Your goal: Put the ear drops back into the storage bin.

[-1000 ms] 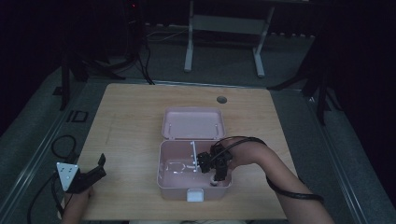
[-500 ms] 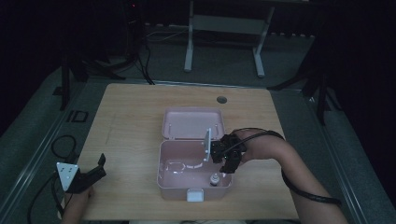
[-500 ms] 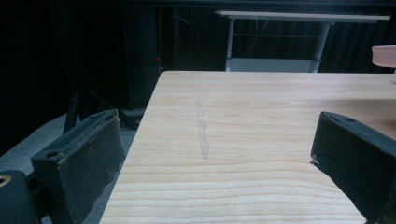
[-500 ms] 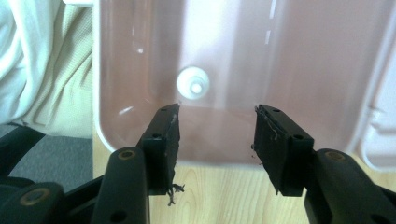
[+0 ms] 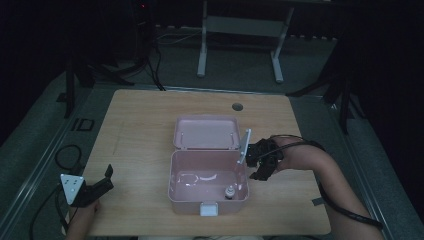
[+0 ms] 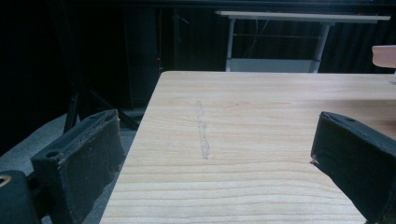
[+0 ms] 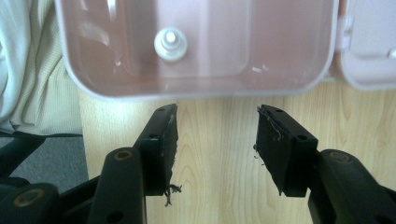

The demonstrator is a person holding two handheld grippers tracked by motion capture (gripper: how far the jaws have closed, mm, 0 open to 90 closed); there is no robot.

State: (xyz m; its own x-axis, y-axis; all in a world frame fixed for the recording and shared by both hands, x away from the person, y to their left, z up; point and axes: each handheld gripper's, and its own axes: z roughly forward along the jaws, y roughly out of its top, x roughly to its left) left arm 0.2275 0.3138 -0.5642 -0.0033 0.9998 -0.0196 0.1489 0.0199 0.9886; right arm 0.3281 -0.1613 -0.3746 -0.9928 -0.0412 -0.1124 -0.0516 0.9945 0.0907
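High view: right gripper (image 5: 256,162), jaws spread and empty, beside the open pink box (image 5: 208,184) holding a small bottle (image 5: 230,191); left gripper (image 5: 95,189), jaws spread, at the table's (image 5: 140,125) near-left corner.

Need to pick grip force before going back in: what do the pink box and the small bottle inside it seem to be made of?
Pink box: likely moulded plastic, glossy; its floor shows highlights and its walls look faintly translucent. Small bottle: pale cap looks like plastic; its body is too small to tell. Right gripper hangs open beside the box.
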